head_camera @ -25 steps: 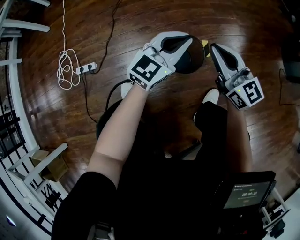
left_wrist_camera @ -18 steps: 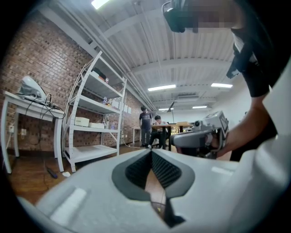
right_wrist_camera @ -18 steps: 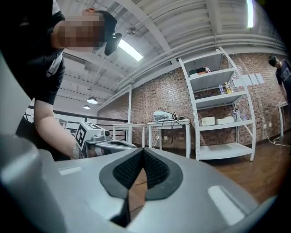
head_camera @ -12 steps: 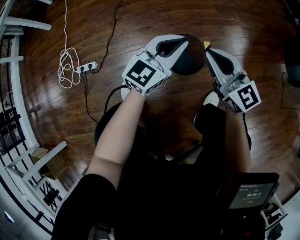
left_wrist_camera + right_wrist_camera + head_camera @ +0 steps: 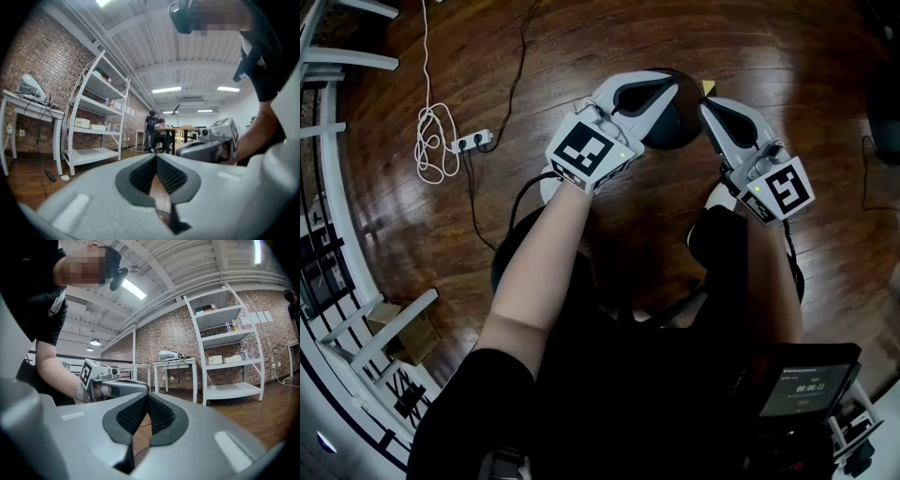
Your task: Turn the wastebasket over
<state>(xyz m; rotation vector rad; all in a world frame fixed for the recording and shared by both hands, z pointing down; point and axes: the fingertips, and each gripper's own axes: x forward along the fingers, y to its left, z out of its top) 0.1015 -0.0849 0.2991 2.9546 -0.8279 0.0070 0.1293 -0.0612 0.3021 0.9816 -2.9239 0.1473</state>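
Note:
In the head view the wastebasket (image 5: 684, 127), a dark round thing, stands on the wood floor just ahead of the person's feet. My left gripper (image 5: 673, 82) lies over its left side and hides part of it. My right gripper (image 5: 708, 105) is close against its right edge; whether either gripper touches it I cannot tell. Both point level and face each other. In the left gripper view my left gripper (image 5: 156, 157) is shut with nothing between the pads. My right gripper (image 5: 146, 395) is shut and empty too. The basket does not show in either gripper view.
A white power strip (image 5: 471, 140) with a coiled white cable (image 5: 433, 141) lies on the floor at the left, with black cables nearby. White shelf frames (image 5: 356, 56) and a cardboard box (image 5: 401, 333) line the left edge. Two people sit at a far table (image 5: 180, 129).
The right gripper has shifted left and a little up in the head view, closer to the wastebasket. The left gripper has hardly moved.

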